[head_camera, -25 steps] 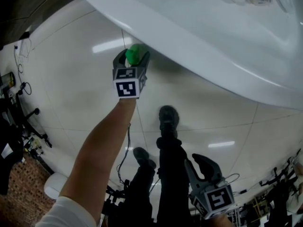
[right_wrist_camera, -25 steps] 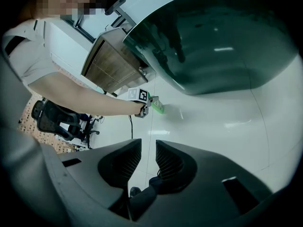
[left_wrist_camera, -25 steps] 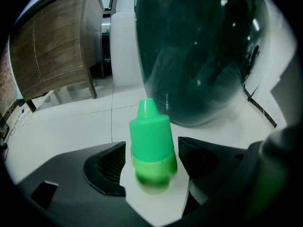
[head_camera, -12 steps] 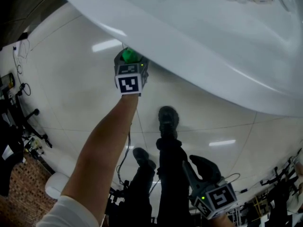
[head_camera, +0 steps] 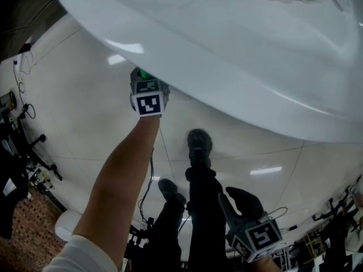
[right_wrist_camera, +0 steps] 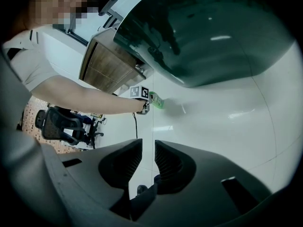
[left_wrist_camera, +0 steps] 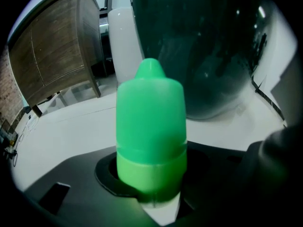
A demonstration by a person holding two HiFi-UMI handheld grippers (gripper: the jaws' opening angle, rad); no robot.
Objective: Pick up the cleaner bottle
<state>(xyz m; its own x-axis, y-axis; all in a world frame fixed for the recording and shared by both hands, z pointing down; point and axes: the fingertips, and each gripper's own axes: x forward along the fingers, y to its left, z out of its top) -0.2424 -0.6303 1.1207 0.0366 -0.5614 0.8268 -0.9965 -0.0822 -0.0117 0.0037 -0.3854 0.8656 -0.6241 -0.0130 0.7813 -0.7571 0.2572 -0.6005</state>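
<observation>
Green cleaner bottle stands on the floor under the bathtub rim, between the closing jaws of the left tool, which seem to touch it. Let the grip firm up squarely before lifting straight. The right tool, also closing, holds nothing.

The glossy white tiled floor carries a white bathtub, with the green-capped cleaner bottle at its foot. A person's two dark shoes stand on the tiles beside a thin cable, and a wooden cabinet stands further off
</observation>
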